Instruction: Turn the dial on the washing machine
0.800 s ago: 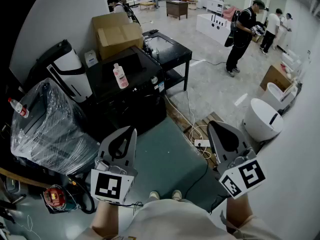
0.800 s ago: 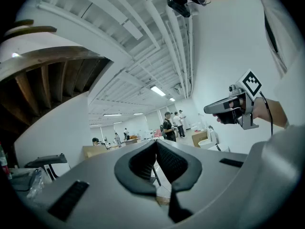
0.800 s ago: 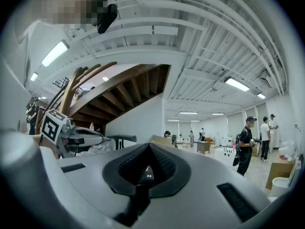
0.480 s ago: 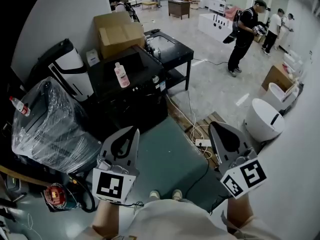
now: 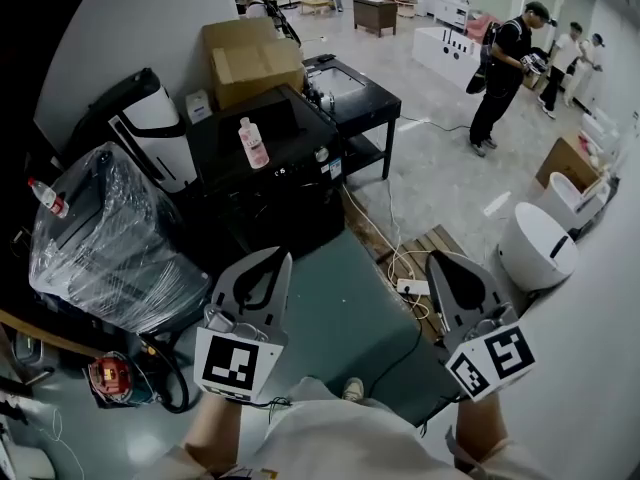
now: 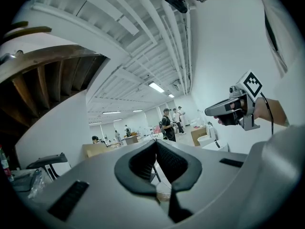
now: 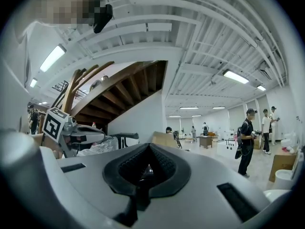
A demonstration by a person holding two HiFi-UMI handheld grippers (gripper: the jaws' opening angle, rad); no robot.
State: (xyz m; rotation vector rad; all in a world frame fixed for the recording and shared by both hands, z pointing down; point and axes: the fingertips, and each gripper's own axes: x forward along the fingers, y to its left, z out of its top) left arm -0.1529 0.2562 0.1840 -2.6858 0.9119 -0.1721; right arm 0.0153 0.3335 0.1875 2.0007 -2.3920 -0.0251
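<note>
A black box-shaped appliance (image 5: 262, 168), likely the washing machine, stands ahead of me by the wall with a pink bottle (image 5: 252, 143) on its lid. A small round knob (image 5: 322, 154) shows at its front right corner. My left gripper (image 5: 283, 258) is held at waist height, well short of the machine, shut and empty. My right gripper (image 5: 437, 260) is level with it to the right, also shut on nothing. In the left gripper view the jaw tips meet (image 6: 156, 142); in the right gripper view they meet too (image 7: 150, 147).
A plastic-wrapped unit (image 5: 105, 238) stands at the left, with a cardboard box (image 5: 252, 60) and a black table (image 5: 352, 93) behind the machine. Cables and a power strip (image 5: 410, 286) lie on the floor. White round units (image 5: 535, 246) sit at the right. Several people stand far off.
The whole scene has slid slightly down and to the right in the head view. Both grippers stay shut, the left one a little further right.
</note>
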